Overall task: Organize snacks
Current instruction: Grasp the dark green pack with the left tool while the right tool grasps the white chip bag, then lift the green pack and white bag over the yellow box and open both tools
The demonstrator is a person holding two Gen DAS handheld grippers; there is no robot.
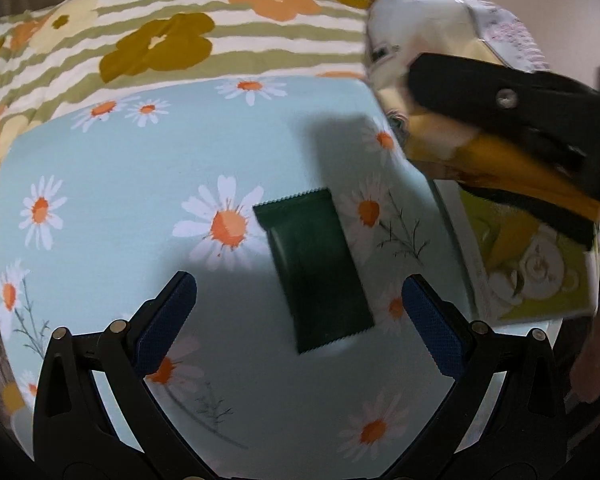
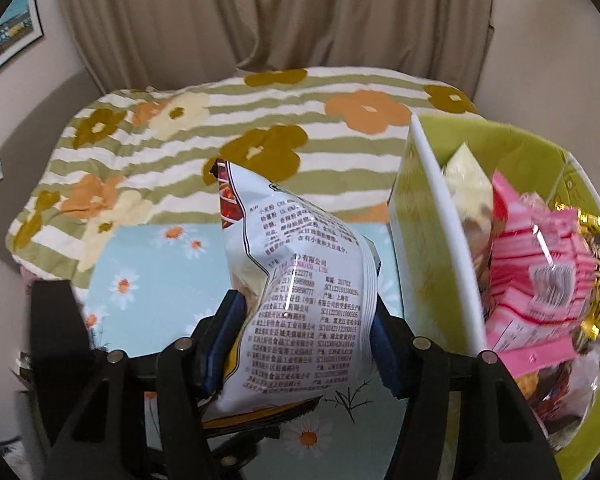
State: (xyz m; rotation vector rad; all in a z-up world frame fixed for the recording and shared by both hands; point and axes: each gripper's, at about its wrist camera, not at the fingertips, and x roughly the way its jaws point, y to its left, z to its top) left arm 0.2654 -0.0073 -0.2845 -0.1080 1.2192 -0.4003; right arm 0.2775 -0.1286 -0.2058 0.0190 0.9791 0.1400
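Observation:
My right gripper is shut on a white snack bag with small printed text, held up above the daisy cloth. The same white snack bag shows at the top right of the left wrist view, pinched by the right gripper's black fingers. A dark green snack packet lies flat on the light blue daisy cloth. My left gripper hovers open just above it, blue pads on either side of the packet's near end. A lime green box at the right holds pink and gold snack packs.
A striped quilt with orange and brown flowers covers the bed behind the cloth. Beige curtains hang at the back. The lime green box's side stands at the right edge of the cloth. A hand shows at the far right.

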